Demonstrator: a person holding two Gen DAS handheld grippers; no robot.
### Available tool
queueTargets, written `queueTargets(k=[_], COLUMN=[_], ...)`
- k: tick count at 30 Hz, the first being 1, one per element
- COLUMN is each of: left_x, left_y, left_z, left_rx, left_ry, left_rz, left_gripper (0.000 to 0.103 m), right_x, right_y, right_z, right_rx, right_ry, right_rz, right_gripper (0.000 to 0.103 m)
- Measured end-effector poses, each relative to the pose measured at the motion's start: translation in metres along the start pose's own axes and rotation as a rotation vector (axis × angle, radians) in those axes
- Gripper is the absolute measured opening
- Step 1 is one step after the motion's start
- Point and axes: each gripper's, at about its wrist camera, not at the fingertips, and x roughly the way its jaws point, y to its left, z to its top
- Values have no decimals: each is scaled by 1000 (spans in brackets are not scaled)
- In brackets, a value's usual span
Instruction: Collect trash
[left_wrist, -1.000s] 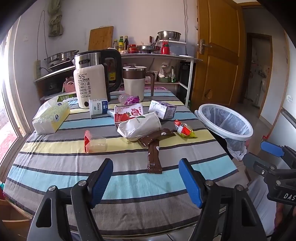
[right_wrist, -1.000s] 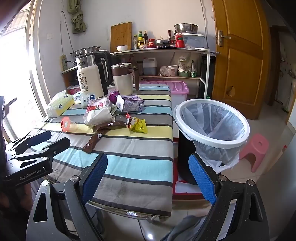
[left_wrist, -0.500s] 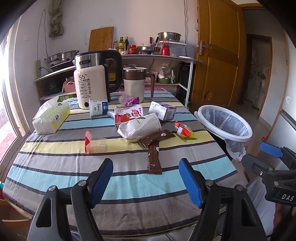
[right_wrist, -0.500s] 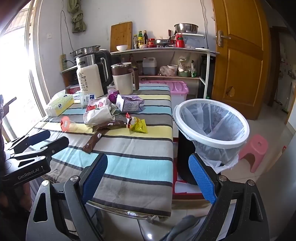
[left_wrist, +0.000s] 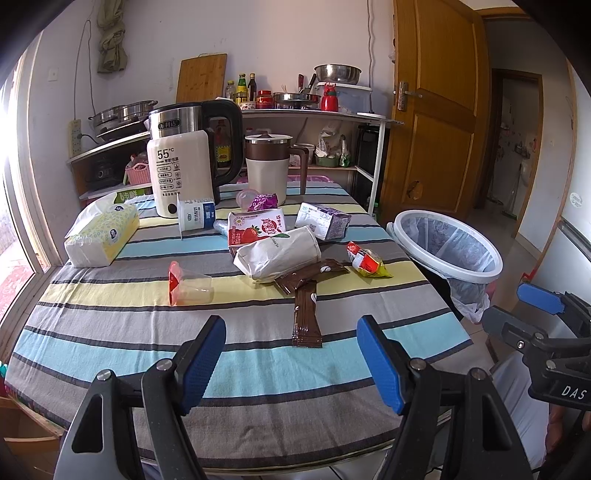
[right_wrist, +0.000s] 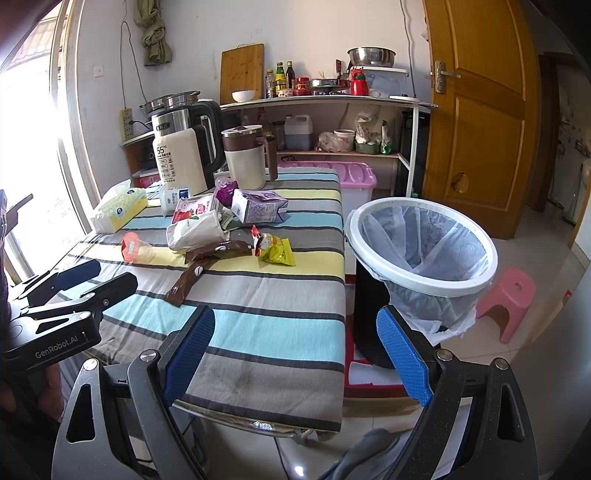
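Left wrist view: the left gripper (left_wrist: 291, 354) hangs over the near edge of the striped tabletop (left_wrist: 110, 332), its blue fingers (left_wrist: 201, 360) spread wide with nothing between them. Just ahead lies a brown sachet strip (left_wrist: 306, 314), long axis running away from the camera, its far end meeting a second brown wrapper (left_wrist: 314, 273) that lies crosswise. Behind them a white paper bag (left_wrist: 279, 254) lies on its side, its long axis slanting up to the right. A red-and-yellow snack wrapper (left_wrist: 367, 260) sits to the right, a tipped clear cup with red lid (left_wrist: 188, 284) to the left, lid facing left. Farther back are a strawberry milk carton (left_wrist: 255, 229), a purple carton (left_wrist: 325, 223), a tissue pack (left_wrist: 103, 236) and a kettle (left_wrist: 192, 147).

Right wrist view: the right gripper (right_wrist: 295, 350) is also spread wide and empty, above the tabletop's right corner. The trash bin (right_wrist: 421, 280), lined with a clear bag, stands on the floor just beside the tabletop; no trash shows inside it. A pink stool (right_wrist: 508, 299) stands beyond the bin.
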Motion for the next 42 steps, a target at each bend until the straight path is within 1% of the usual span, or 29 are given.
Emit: queueTargets(k=[42], left_x=[-3], left_y=[-2], left_z=[0], left_rx=[-1], left_ry=[-6], left_rz=[-4], left_gripper=[73], right_x=[-2], right_y=[1], right_z=[0], right_rx=[-1], right_ry=[-4], right_rz=[1], right_gripper=[90])
